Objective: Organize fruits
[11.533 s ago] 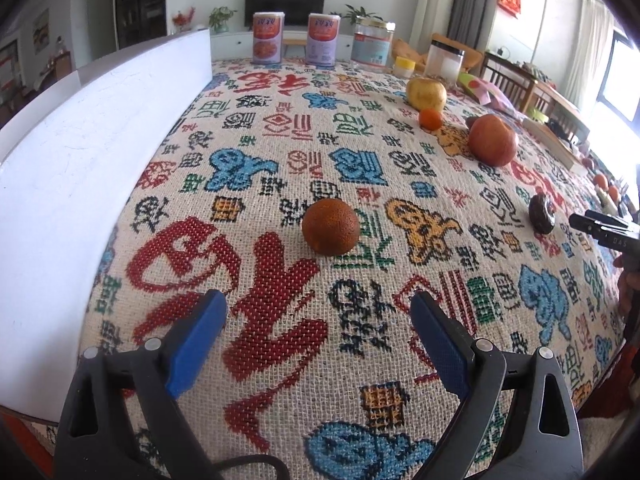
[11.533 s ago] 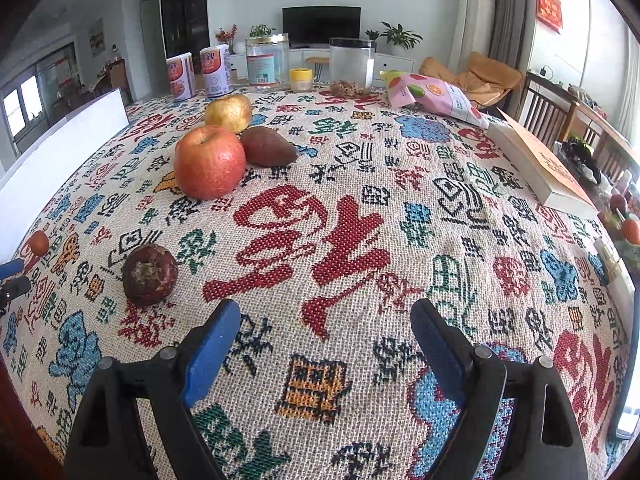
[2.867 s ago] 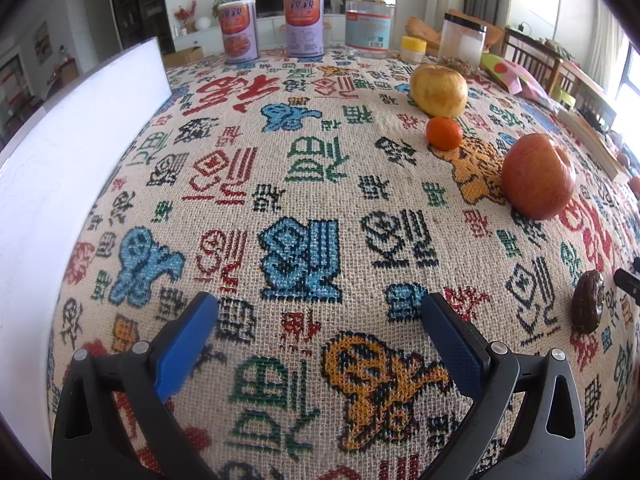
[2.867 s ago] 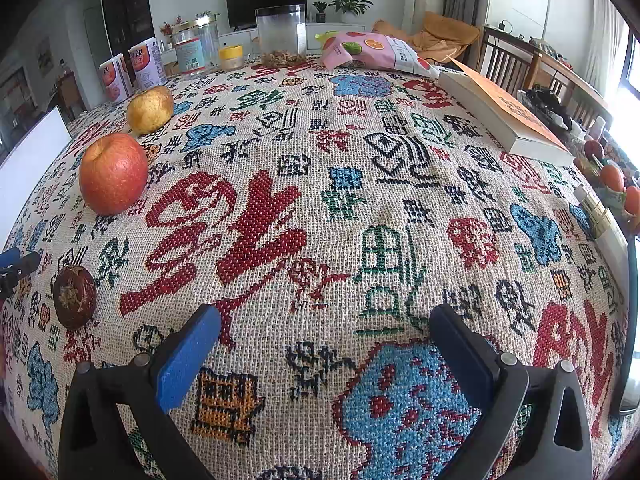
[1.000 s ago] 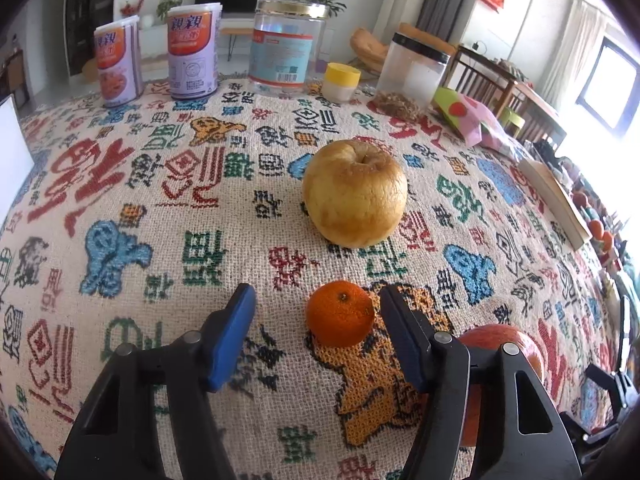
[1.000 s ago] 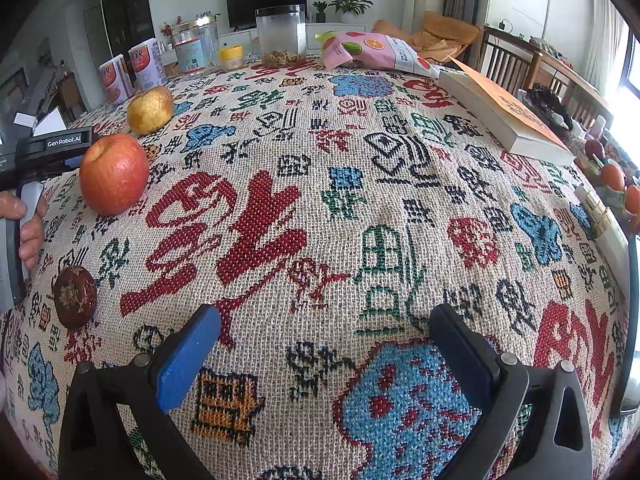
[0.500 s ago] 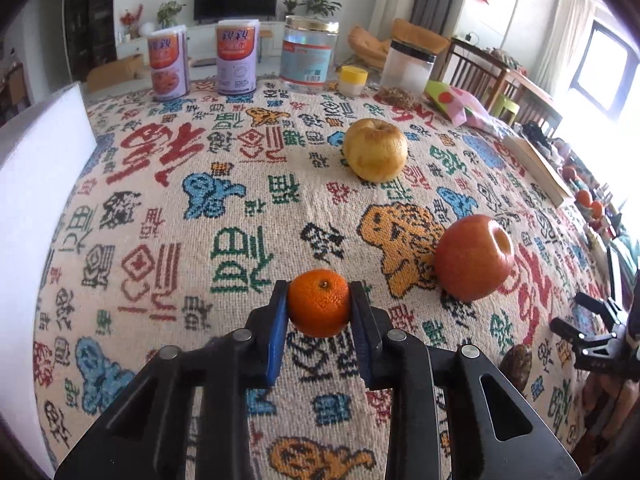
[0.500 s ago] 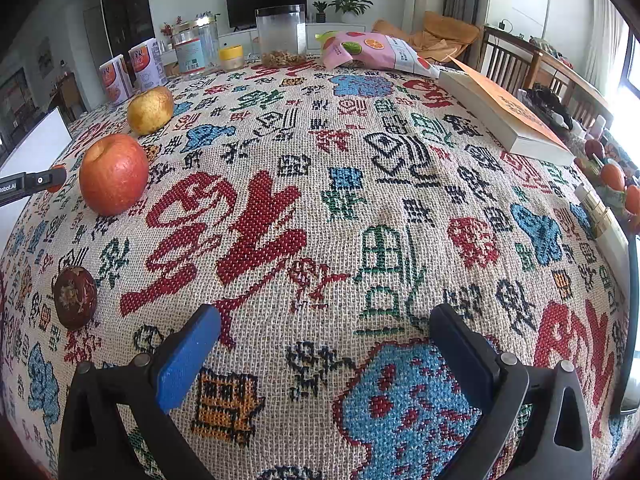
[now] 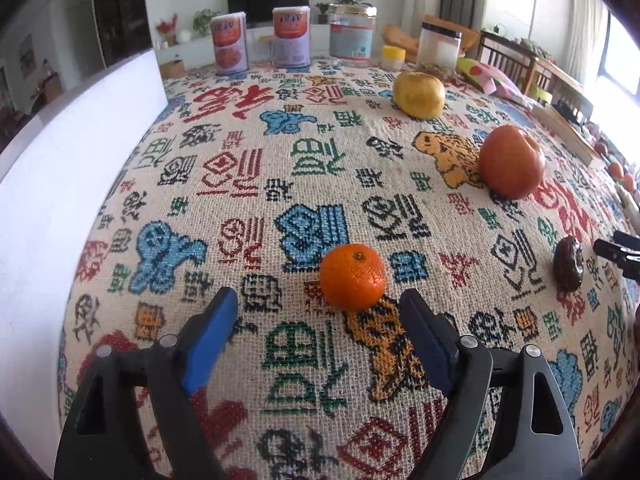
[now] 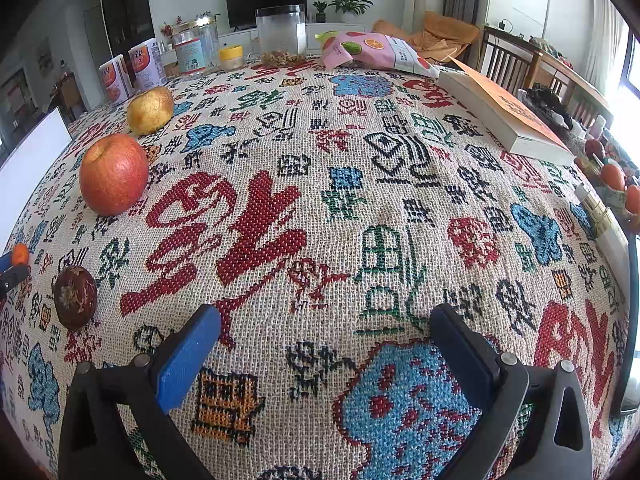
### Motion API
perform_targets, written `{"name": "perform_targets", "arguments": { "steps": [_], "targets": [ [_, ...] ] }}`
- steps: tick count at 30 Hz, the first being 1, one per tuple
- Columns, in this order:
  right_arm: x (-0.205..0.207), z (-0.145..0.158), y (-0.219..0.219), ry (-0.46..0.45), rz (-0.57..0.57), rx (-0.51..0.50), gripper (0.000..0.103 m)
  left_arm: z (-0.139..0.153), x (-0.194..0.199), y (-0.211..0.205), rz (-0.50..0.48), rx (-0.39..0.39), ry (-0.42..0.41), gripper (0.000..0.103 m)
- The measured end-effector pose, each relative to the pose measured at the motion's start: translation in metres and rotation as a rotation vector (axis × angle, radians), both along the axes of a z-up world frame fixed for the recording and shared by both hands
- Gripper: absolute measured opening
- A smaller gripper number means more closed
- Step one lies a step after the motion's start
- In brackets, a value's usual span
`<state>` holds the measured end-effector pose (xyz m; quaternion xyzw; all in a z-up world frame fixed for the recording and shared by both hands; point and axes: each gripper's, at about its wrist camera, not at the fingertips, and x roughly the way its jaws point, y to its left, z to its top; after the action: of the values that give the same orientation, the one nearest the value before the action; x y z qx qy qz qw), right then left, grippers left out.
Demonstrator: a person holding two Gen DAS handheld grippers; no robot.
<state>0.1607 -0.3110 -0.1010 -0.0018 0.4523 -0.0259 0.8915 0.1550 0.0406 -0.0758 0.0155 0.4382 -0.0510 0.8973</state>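
A small orange [image 9: 353, 276] lies on the patterned tablecloth just ahead of my left gripper [image 9: 322, 318], which is open and empty. A red apple [image 9: 511, 162], a yellow pear [image 9: 419, 94] and a dark brown fruit [image 9: 568, 263] lie further right. My right gripper [image 10: 324, 338] is open and empty over the cloth. In the right wrist view the apple [image 10: 113, 174], the pear [image 10: 151, 110], the dark fruit [image 10: 75, 297] and the orange [image 10: 19, 255] sit at the left.
A white board [image 9: 60, 184] stands along the table's left edge. Cans [image 9: 229, 44] and jars [image 9: 353, 36] line the far edge. A snack bag [image 10: 372, 51] and a book [image 10: 504, 116] lie at the right.
My left gripper has opened and let go of the small orange, which now rests on the cloth nearer the front. The right gripper has not moved.
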Motion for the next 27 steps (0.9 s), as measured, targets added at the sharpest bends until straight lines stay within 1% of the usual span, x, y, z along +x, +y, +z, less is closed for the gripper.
{"name": "perform_targets", "arguments": {
  "steps": [2, 3, 4, 5, 7, 16, 18, 20, 22, 24, 25, 27],
  "targets": [
    [0.0, 0.0, 0.0, 0.0, 0.0, 0.0, 0.103, -0.001, 0.002, 0.001, 0.001, -0.005, 0.006, 0.09],
    [0.0, 0.0, 0.0, 0.0, 0.0, 0.0, 0.103, -0.002, 0.002, -0.001, -0.004, 0.01, 0.01, 0.092],
    [0.0, 0.0, 0.0, 0.0, 0.0, 0.0, 0.103, -0.003, 0.003, -0.004, -0.006, 0.032, 0.012, 0.098],
    [0.0, 0.0, 0.0, 0.0, 0.0, 0.0, 0.103, -0.003, 0.003, -0.005, 0.004, 0.045, 0.014, 0.099],
    [0.0, 0.0, 0.0, 0.0, 0.0, 0.0, 0.103, -0.004, 0.005, -0.002, 0.018, 0.03, 0.023, 0.101],
    [-0.001, 0.001, 0.0, -0.002, 0.001, 0.003, 0.103, -0.006, 0.005, -0.002, 0.023, 0.031, 0.024, 0.103],
    [-0.002, 0.003, 0.001, -0.02, 0.013, 0.016, 0.103, -0.006, 0.005, -0.002, 0.023, 0.032, 0.024, 0.103],
    [-0.013, 0.012, 0.008, -0.08, 0.057, 0.051, 0.103, -0.006, 0.005, -0.002, 0.023, 0.031, 0.025, 0.103],
    [-0.027, 0.017, 0.023, -0.126, 0.127, 0.121, 0.103, -0.006, 0.005, -0.002, 0.022, 0.032, 0.025, 0.103],
    [-0.035, 0.017, 0.049, -0.122, 0.214, 0.175, 0.103, -0.006, 0.005, -0.002, 0.023, 0.032, 0.025, 0.103],
    [-0.037, 0.017, 0.064, -0.111, 0.265, 0.174, 0.103, -0.006, 0.005, -0.002, 0.022, 0.032, 0.025, 0.103],
    [-0.037, 0.016, 0.094, -0.095, 0.345, 0.119, 0.102, -0.006, 0.005, -0.002, 0.022, 0.032, 0.025, 0.103]
  ]
}}
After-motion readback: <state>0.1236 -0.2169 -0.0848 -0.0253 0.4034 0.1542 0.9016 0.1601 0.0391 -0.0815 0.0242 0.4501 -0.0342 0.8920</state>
